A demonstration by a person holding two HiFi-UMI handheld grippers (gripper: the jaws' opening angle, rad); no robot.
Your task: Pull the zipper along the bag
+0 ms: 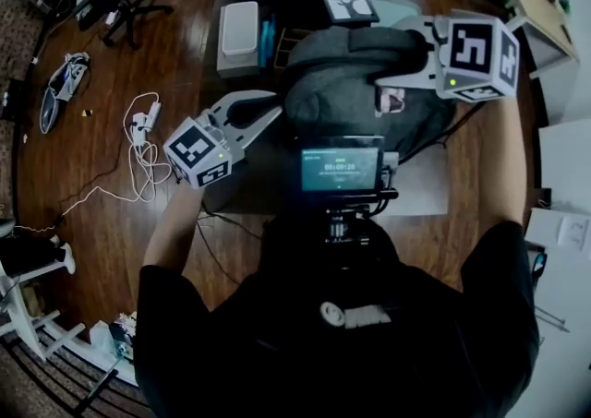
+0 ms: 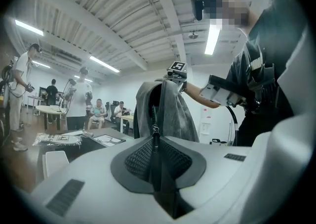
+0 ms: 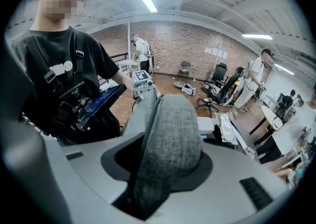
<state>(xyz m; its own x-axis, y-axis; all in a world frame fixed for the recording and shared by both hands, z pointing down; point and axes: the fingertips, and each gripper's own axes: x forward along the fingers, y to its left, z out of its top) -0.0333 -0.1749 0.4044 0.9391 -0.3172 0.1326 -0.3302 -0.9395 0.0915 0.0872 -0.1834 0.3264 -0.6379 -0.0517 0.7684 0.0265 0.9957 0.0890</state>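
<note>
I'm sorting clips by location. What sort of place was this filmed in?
Most likely an open office or lab workroom: people sit near desks, a wheeled office chair stands on a wooden floor, and strip lights run along a bare beamed ceiling.

Left gripper (image 1: 272,108), nearly level, pinches the zipper pull (image 2: 155,130); right gripper (image 1: 397,54) (tilted steeply down) clamps the bag (image 1: 342,84).
</note>
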